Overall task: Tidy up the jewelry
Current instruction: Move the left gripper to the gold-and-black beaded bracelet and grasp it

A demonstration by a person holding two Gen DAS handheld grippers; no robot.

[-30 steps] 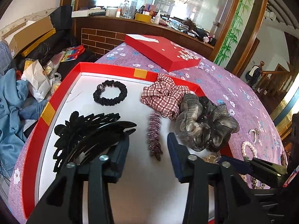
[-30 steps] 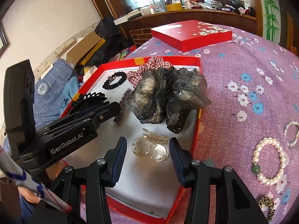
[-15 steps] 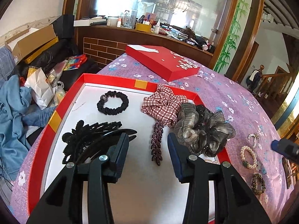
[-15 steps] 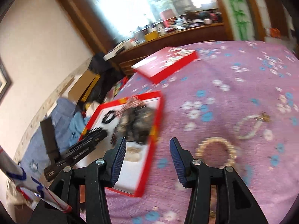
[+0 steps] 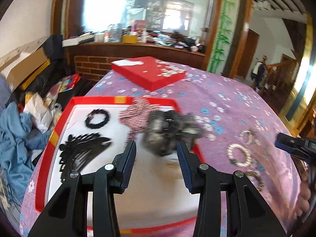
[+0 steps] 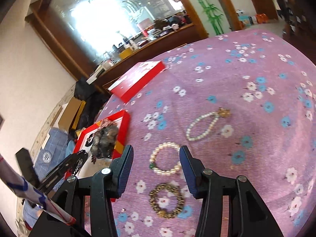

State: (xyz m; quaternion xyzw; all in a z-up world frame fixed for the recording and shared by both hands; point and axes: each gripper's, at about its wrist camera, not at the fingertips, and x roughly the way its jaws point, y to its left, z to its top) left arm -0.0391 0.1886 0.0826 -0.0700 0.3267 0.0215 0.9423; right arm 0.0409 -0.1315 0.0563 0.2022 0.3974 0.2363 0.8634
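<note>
The right gripper (image 6: pixel 156 165) stands half-wide and empty; the pearl bracelet (image 6: pixel 165 161) lies on the cloth just between its fingertips. It looks light, beady, slippery: take one side of the ring.

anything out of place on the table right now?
Three bracelets lie loose on the purple cloth outside the red tray: a pearl bracelet, a dark beaded one and a pearl strand with a gold charm. The hair ties and clips are in the tray. The right claw is open over the pearl bracelet.
</note>
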